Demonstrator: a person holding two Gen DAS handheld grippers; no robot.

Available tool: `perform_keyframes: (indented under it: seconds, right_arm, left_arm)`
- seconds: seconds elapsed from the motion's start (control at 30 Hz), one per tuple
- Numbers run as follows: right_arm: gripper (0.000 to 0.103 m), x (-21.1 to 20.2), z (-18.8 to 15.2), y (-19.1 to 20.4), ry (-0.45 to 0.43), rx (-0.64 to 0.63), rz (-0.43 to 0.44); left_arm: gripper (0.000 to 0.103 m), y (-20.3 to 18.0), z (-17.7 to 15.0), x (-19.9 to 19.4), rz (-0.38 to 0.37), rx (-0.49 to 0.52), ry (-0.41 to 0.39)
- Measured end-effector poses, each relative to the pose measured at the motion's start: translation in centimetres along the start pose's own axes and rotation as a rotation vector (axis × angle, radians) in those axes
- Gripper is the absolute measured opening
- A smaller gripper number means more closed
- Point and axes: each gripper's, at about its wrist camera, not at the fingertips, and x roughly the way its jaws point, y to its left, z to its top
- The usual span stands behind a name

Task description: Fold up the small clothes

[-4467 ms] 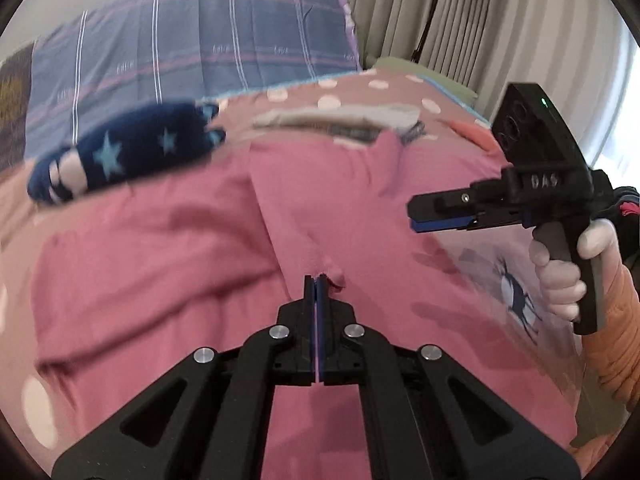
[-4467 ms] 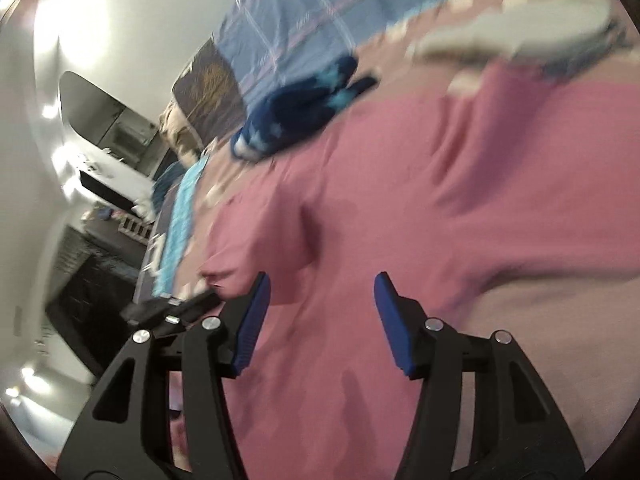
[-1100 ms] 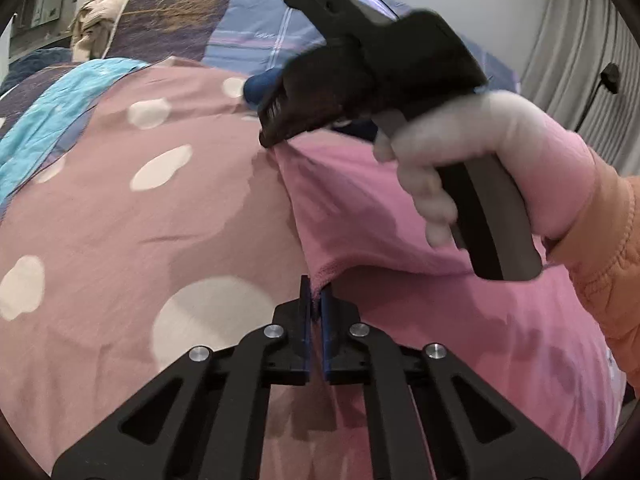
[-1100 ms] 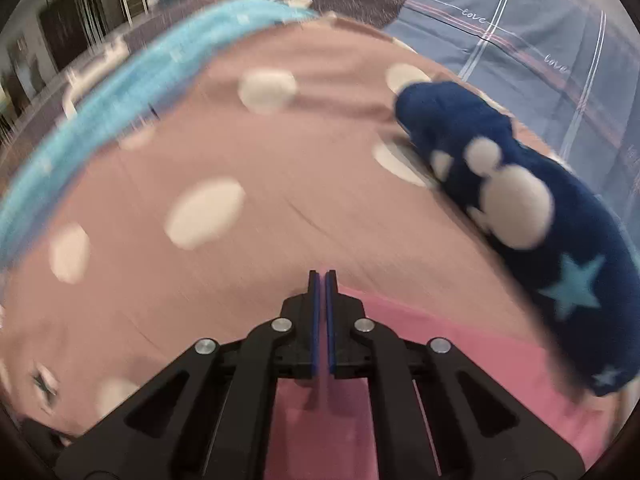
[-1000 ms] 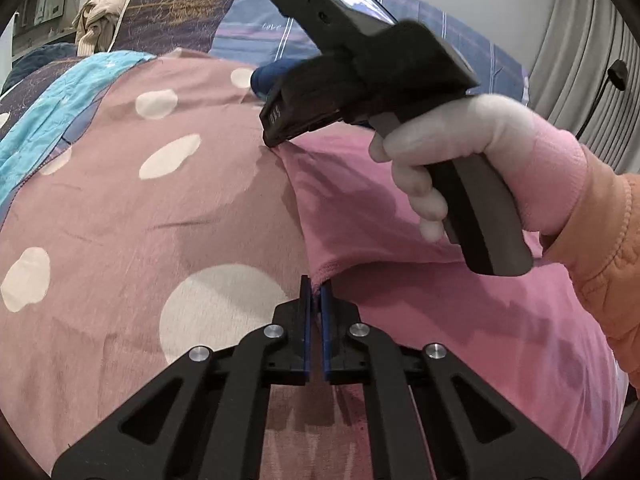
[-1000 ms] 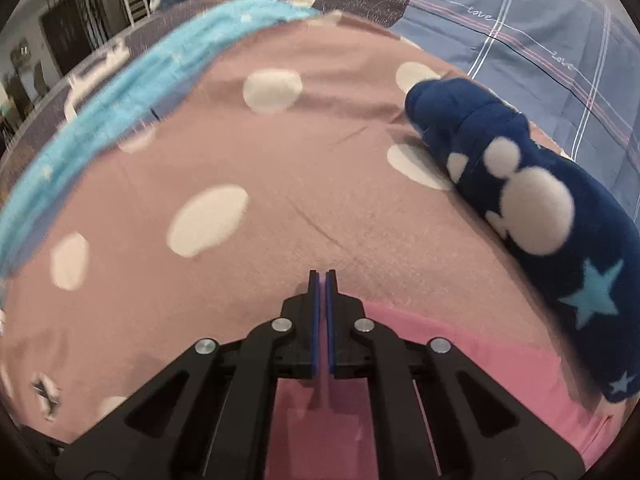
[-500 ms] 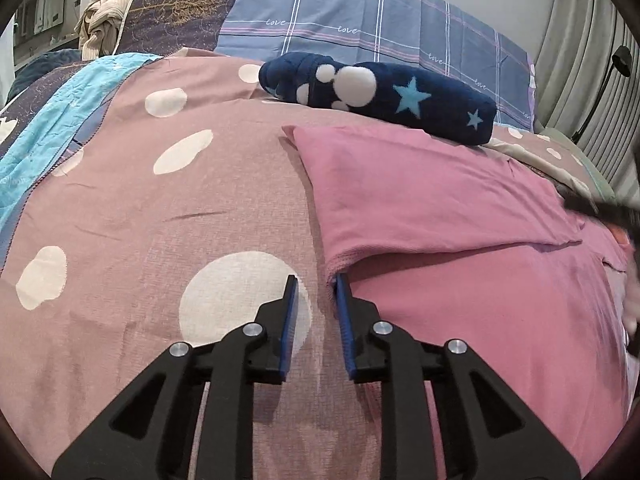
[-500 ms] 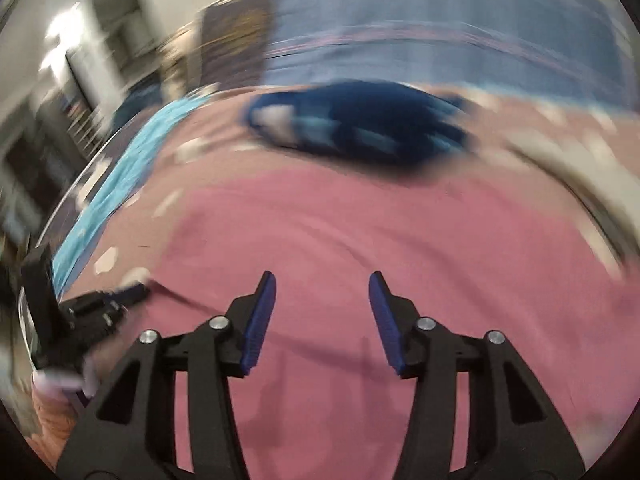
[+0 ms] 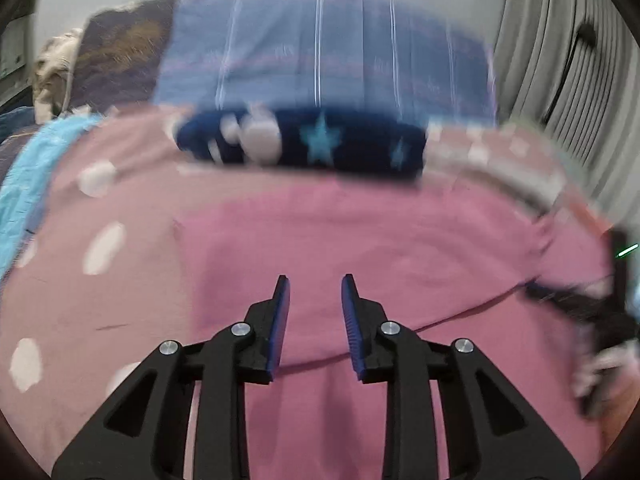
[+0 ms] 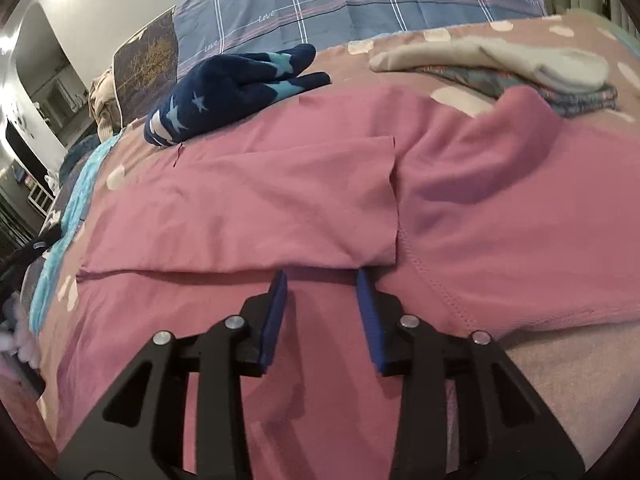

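A pink garment (image 9: 360,240) lies spread on the bed, with one flap (image 10: 280,200) folded flat over its body. My left gripper (image 9: 315,280) hovers over the garment's middle; its jaws are opening and hold nothing. My right gripper (image 10: 322,276) hangs just above the flap's near edge. Its jaws are closing, with no cloth between the blue pads (image 10: 276,312). In the blurred left wrist view, the right gripper (image 9: 576,304) and the hand holding it show at the far right edge.
A navy star-patterned garment (image 10: 232,88) lies beyond the pink one, in front of a blue plaid pillow (image 10: 360,0). Grey and beige folded clothes (image 10: 500,64) sit at the back right. The bedspread (image 9: 100,300) is pink with white dots; a turquoise blanket (image 9: 24,200) lies left.
Both grippers let go of the pink flap's edge and opened. The right one swung away across the garment to its other side. The left moved over the garment's middle.
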Motion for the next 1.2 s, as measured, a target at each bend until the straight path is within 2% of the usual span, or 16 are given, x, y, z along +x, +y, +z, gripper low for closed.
perform_keyframes:
  seconds: [0.03,0.1,0.2,0.37,0.47,0.53,0.63,0.67,0.73,0.77,0.8,0.87,0.93,1.0,1.1,1.2]
  right_arm:
    - [0.027,-1.5,-0.2,-0.7,-0.025,0.031,0.006]
    - [0.026,-5.1,-1.0,-2.9,-0.113,0.066,-0.002]
    - [0.031,-10.0,-1.5,-8.2,-0.206,0.152,-0.082]
    - [0.036,-18.8,-5.2,-23.7,-0.353,0.625,-0.201]
    - [0.046,-21.7,-8.5,-30.1,-0.431,0.84,-0.196]
    - [0.046,-22.3,-9.4,-32.7,-0.479,0.899,-0.125]
    - [0.062,-22.2,-8.5,-34.4,-0.522,0.906,-0.065]
    - [0.063,-22.1,-8.0,-34.7,-0.529,0.894,-0.079]
    - [0.048,-21.5,-6.6,-34.3,-0.519,0.898,-0.135]
    - [0.021,-21.0,-6.1,-33.9,-0.513,0.909,-0.12]
    - [0.008,-20.9,-5.6,-33.6,-0.52,0.918,-0.066]
    - [0.008,-20.8,-3.9,-30.3,-0.553,0.862,0.017]
    - [0.008,-20.5,-0.8,-25.4,-0.556,0.715,0.068]
    - [0.008,-19.4,1.7,-20.3,-0.526,0.587,0.164]
    - [0.008,-15.8,5.2,-10.7,-0.426,0.373,0.317]
    - [0.008,-9.9,6.1,-1.5,-0.279,0.198,0.434]
  left_arm:
    - [0.029,-0.1,-1.0,2.9,0.041,-0.001,0.085]
    - [0.031,-0.4,-1.8,3.5,0.053,0.013,0.039]
    - [0.033,0.2,-1.9,3.2,0.029,-0.008,0.041]
    - [0.037,0.0,-2.0,3.4,0.033,0.006,0.043]
    - [0.039,-0.5,-1.8,3.4,0.049,0.024,0.041]
    - [0.039,-0.6,-1.8,3.5,0.053,0.027,0.041]
    - [0.039,-0.4,-1.8,3.5,0.048,0.023,0.04]
    - [0.039,-0.4,-1.8,3.4,0.047,0.022,0.04]
    - [0.039,-0.4,-1.9,3.4,0.042,0.018,0.039]
    - [0.039,-0.4,-1.9,3.4,0.042,0.017,0.038]
    - [0.039,-0.4,-1.9,3.4,0.043,0.018,0.038]
    - [0.039,-0.5,-1.9,3.4,0.047,0.02,0.038]
    - [0.039,-0.5,-1.9,3.4,0.049,0.022,0.039]
    - [0.039,-0.5,-1.9,3.4,0.044,0.018,0.038]
    - [0.04,-0.2,-1.9,3.3,0.028,0.005,0.035]
    - [0.043,0.0,-1.9,3.3,0.003,-0.005,0.034]
